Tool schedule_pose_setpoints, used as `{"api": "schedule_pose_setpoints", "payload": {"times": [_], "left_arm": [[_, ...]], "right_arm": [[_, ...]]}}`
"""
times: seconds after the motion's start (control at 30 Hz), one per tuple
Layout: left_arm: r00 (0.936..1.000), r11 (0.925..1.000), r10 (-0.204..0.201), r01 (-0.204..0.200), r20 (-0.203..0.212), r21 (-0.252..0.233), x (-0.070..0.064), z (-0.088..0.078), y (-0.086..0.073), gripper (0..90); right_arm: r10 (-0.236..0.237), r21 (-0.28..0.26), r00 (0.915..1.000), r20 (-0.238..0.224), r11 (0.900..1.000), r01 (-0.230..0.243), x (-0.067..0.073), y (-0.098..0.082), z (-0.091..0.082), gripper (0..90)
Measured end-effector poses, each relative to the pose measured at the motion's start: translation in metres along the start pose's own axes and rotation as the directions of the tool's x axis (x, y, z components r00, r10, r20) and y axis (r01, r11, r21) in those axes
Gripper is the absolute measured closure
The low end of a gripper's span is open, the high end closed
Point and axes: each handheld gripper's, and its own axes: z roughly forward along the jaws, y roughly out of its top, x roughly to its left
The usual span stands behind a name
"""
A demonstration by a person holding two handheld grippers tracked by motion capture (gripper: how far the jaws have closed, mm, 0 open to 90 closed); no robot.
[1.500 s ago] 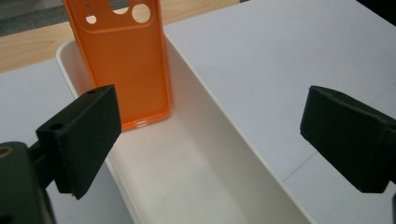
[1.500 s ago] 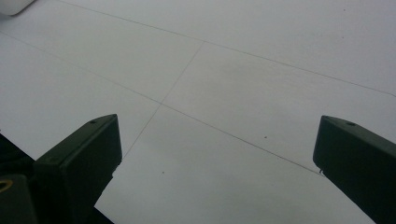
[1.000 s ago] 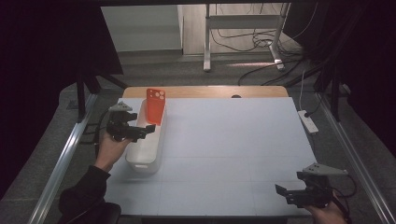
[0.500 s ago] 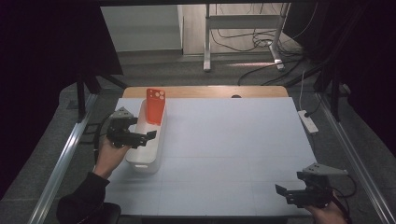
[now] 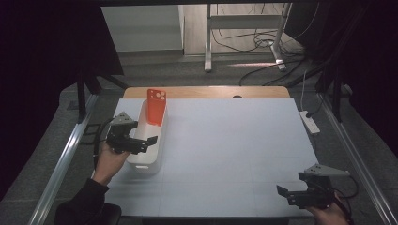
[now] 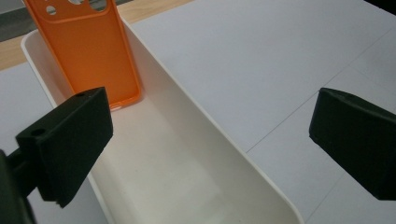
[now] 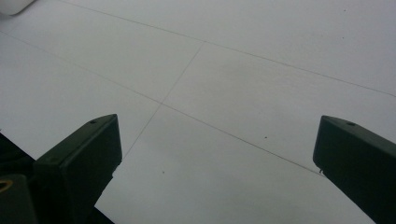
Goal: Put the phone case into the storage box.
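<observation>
Left gripper [image 5: 141,142] has pulled back toward you over the last second: a moment ago it sat up beside the case, and now it hangs over the near half of the bin [image 5: 158,143], jaws spread wide with nothing between them. Your left hand [image 5: 109,159] has come back with it, nearer the table's front edge. From the left gripper view, one jaw sits over the bin's left wall and the other out over the bare table [image 6: 261,65], so the bin's right wall [image 6: 219,135] runs up between them.

Beyond that, the case [image 5: 156,106] stands at the bin's far end, its foot down inside and its back leaning on the end wall, camera cut-outs at the top. It is upright and nothing touches it. In the left gripper view the case [image 6: 88,46] is well ahead of the jaws.

That reads as a finished placement: you let go, the case stayed up, and you backed off without knocking it. Whether it would survive a bump to the bin I cannot tell.

Right gripper [image 5: 300,193] has not moved. It rests far from the bin, near the table's front right corner, jaws apart over plain table [image 7: 224,74].
</observation>
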Motion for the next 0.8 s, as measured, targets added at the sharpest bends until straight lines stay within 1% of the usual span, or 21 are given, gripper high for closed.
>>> {"api": "schedule_pose_setpoints", "payload": {"times": [0.37, 0.6, 0.8], "left_arm": [[1.0, 0.9999, -0.002, 0.002, -0.002, -0.011, -0.004, -0.008, -0.008, 0.2], [0.9999, 0.9995, -0.008, 0.007, -0.007, -0.03, -0.009, -0.015, -0.014, 0.3], [0.9999, 0.9993, -0.01, 0.01, -0.008, -0.037, -0.012, -0.021, -0.02, 0.3]], "right_arm": [[-0.003, -0.001, 1.0, 0.0, 1.0, 0.003, 0.0, 0.0, 0.0, 1.5], [-0.007, -0.005, 1.0, 0.002, 1.0, 0.007, 0.001, 0.0, -0.001, 1.4], [-0.009, -0.004, 1.0, 0.0, 1.0, 0.009, 0.001, 0.0, 0.0, 1.4]]}}
